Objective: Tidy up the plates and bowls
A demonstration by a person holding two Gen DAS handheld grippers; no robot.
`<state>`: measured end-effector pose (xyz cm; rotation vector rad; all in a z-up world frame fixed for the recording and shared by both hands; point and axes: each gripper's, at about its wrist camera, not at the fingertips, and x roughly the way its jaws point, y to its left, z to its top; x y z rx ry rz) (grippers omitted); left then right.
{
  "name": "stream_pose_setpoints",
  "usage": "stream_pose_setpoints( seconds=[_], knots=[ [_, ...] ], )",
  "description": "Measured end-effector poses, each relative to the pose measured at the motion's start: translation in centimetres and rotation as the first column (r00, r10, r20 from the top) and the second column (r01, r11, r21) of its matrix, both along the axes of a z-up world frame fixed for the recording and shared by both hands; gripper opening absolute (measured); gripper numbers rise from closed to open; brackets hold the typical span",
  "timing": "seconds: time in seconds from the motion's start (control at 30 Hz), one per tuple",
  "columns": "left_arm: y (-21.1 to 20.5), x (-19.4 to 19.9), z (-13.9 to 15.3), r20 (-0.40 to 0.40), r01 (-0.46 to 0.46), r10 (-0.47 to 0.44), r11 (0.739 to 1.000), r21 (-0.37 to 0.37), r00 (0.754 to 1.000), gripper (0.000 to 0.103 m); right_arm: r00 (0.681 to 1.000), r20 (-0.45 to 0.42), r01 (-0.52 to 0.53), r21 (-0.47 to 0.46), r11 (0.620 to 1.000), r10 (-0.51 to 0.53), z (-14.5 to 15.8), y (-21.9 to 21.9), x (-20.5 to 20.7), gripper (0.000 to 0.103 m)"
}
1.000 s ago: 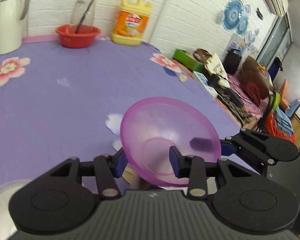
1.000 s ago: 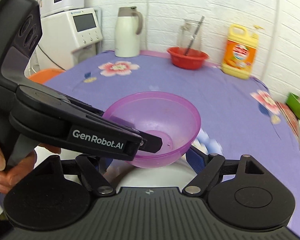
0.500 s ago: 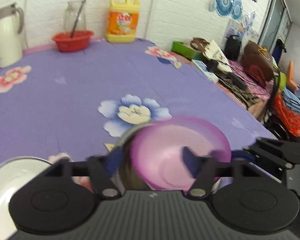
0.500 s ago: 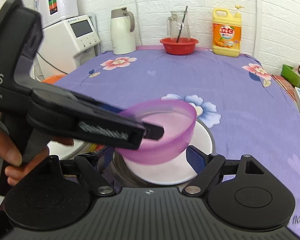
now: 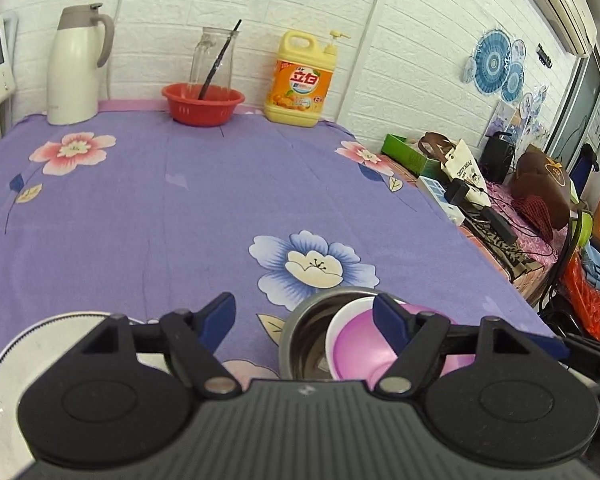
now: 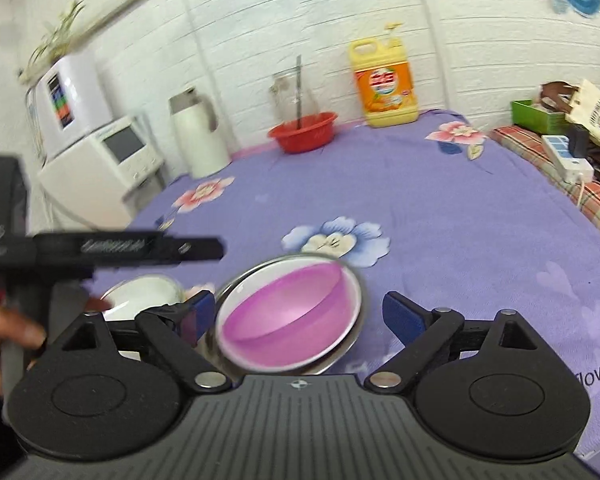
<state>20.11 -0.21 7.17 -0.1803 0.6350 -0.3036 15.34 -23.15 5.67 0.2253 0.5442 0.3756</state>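
A translucent purple bowl sits nested in a white bowl, which sits in a steel bowl on the purple tablecloth. The stack also shows in the left wrist view: purple bowl, steel bowl. My left gripper is open and empty, just left of the stack. My right gripper is open, its fingers either side of the stack. A white plate lies at lower left; it also shows in the right wrist view.
At the table's far edge stand a white thermos jug, a red basin with a glass jar, and a yellow detergent bottle. A cluttered side table is to the right. A white appliance stands left.
My left gripper let go of the purple bowl, opened and pulled back left. The bowl now rests in the white bowl. My right gripper has opened wider and tilted.
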Motion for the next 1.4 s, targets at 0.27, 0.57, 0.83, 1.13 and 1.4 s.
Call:
stream_pose_setpoints(
  seconds=[0.27,0.57,0.83,1.13,1.4],
  knots=[
    [0.4,0.2,-0.3,-0.016,-0.022,0.022,1.0,-0.012,1.0,0.076,0.992,-0.099,0.086,0.019,0.996,-0.084,-3.1,-1.9,2.5,0.103],
    [0.0,0.8,-0.7,-0.038,-0.019,0.019,1.0,-0.011,0.999,0.081,0.995,-0.071,0.065,0.03,0.997,-0.063,-1.9,-1.8,2.3,0.103],
    [-1.4,1.4,-1.7,-0.042,0.032,-0.028,0.995,0.092,0.999,0.091,0.988,-0.139,0.066,0.036,0.997,-0.061,-3.7,-1.4,3.5,0.103],
    [-2.6,3.3,-3.4,-0.084,0.065,-0.051,0.983,0.17,0.995,0.093,0.989,-0.138,0.058,-0.011,0.998,-0.059,-4.0,-0.6,4.2,0.103],
    [-3.3,4.7,-4.5,-0.119,0.093,-0.069,0.975,0.202,0.99,0.093,0.987,-0.148,0.06,-0.029,0.998,-0.064,-5.1,-0.5,5.7,0.103]
  ],
)
